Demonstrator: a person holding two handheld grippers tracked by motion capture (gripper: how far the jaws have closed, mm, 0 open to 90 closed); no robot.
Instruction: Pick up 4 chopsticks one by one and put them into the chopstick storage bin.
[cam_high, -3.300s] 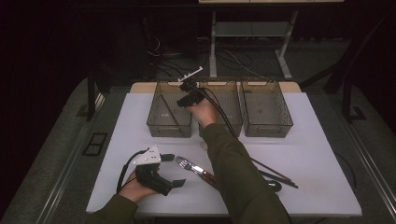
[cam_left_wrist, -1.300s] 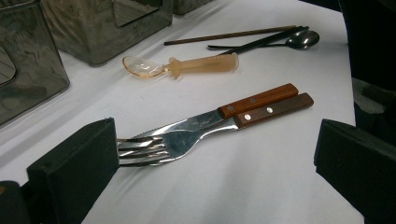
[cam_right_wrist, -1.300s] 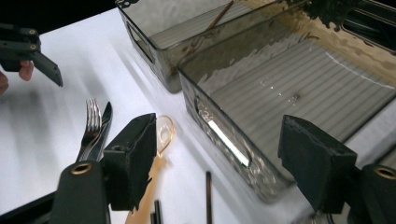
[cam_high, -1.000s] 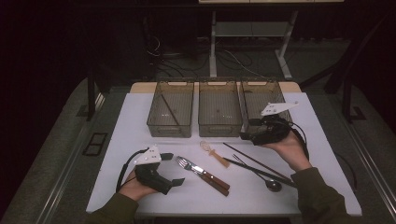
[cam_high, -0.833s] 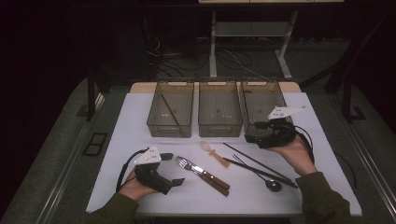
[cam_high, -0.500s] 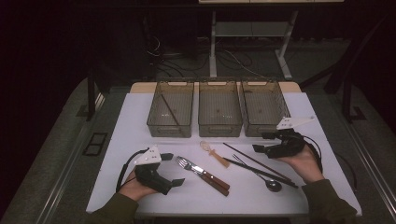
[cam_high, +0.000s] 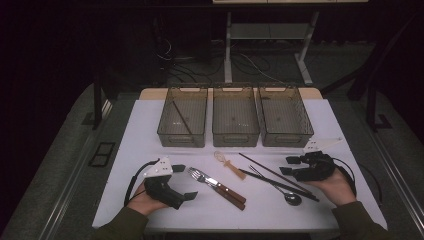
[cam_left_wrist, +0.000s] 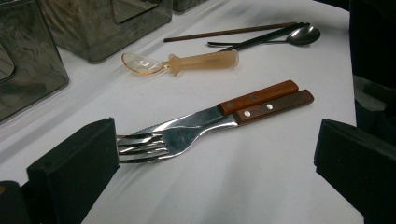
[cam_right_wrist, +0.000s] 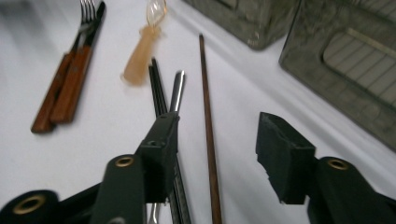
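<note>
From the high view, a white table (cam_high: 150, 125) stood in a dark room, with grey floor around it, cables on the floor behind, and a pale metal frame (cam_high: 270, 35) beyond. Three clear bins (cam_high: 235, 120) lined its far edge. The left gripper (cam_high: 177, 187) rested low at the near left, jaws apart, nothing between them. The right gripper (cam_high: 291, 166) lay at the right, just beside the brown chopstick (cam_high: 272, 172), the black chopstick and the metal spoon (cam_high: 285, 192).

In the left gripper view, the white top carried a fork (cam_left_wrist: 187, 137) and a knife (cam_left_wrist: 252, 100) with wooden handles, side by side, and a translucent spoon (cam_left_wrist: 187, 60) farther off near the bins.

In the right gripper view, blurred, the right gripper's (cam_right_wrist: 215, 149) jaws had just been closing yet stood apart, straddling the brown chopstick (cam_right_wrist: 208, 121) without pressing on it; the black chopstick (cam_right_wrist: 156, 88) lay beside the left jaw
</note>
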